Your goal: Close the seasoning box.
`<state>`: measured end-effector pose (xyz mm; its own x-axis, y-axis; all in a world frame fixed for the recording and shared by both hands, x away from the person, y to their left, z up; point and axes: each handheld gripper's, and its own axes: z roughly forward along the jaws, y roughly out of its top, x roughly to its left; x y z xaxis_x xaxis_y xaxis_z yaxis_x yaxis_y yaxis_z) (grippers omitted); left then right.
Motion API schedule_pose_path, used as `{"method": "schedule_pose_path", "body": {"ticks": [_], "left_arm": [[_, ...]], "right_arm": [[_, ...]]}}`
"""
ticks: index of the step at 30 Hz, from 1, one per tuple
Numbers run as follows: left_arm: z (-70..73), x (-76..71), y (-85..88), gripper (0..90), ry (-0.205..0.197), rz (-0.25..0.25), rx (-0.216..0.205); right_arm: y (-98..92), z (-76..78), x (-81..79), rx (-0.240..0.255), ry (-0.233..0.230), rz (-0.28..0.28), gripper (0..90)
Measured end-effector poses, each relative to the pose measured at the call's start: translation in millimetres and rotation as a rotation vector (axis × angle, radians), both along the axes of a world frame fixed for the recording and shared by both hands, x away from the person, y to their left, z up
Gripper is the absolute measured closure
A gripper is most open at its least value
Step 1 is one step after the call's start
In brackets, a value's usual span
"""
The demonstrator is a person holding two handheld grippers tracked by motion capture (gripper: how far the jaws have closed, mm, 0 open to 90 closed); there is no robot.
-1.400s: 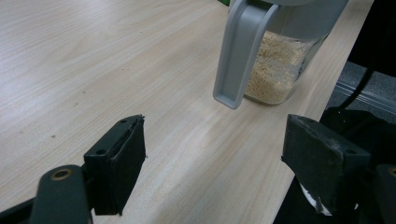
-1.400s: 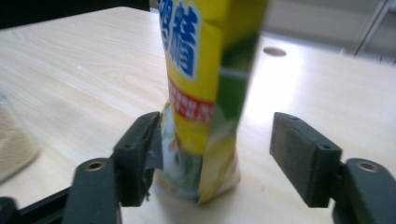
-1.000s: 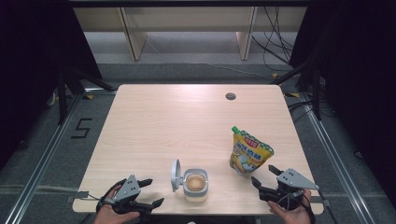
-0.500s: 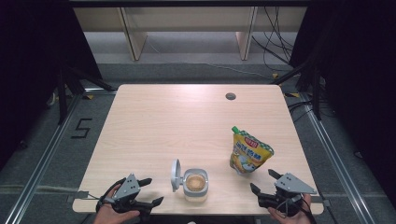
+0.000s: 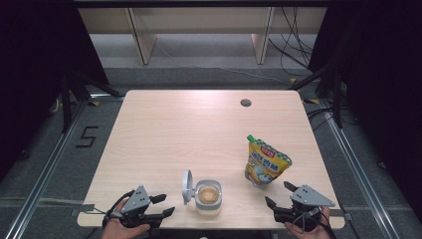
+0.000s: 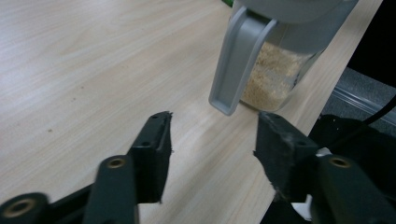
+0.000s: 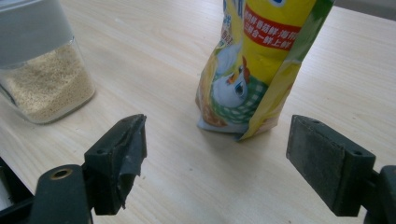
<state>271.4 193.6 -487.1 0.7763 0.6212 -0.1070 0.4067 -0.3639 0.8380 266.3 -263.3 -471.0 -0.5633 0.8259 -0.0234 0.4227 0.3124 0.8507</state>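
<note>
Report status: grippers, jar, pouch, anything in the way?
Left gripper just narrowed, holding nothing. Right gripper open. Jar lid up, pouch upright. Nothing between.

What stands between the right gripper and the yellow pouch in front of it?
Nothing visible. The right gripper has open jaws facing the standing yellow pouch across bare table; the grain jar sits off to one side.

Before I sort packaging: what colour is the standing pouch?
Mostly yellow, with a green cap; the pouch shows best in the right gripper view.
</note>
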Motion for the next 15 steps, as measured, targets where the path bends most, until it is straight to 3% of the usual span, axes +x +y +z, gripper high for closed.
{"method": "schedule_pose_path", "body": {"ticks": [6, 9, 15], "left_arm": [[11.2, 1.0, 0.3, 76.2, -0.045, 0.006, -0.016], [14.7, 1.4, -0.7, 86.2, -0.070, 0.005, 0.008], [21.7, 3.8, -6.0, 89.3, -0.086, -0.012, 0.023]], "right_arm": [[0.0, -1.2, 0.3, -0.008, 0.006, 0.019, 21.8], [0.5, -1.3, -0.8, -0.007, 0.018, 0.006, 21.8], [1.3, -1.7, -0.5, -0.010, 0.014, 0.015, 22.1]]}}
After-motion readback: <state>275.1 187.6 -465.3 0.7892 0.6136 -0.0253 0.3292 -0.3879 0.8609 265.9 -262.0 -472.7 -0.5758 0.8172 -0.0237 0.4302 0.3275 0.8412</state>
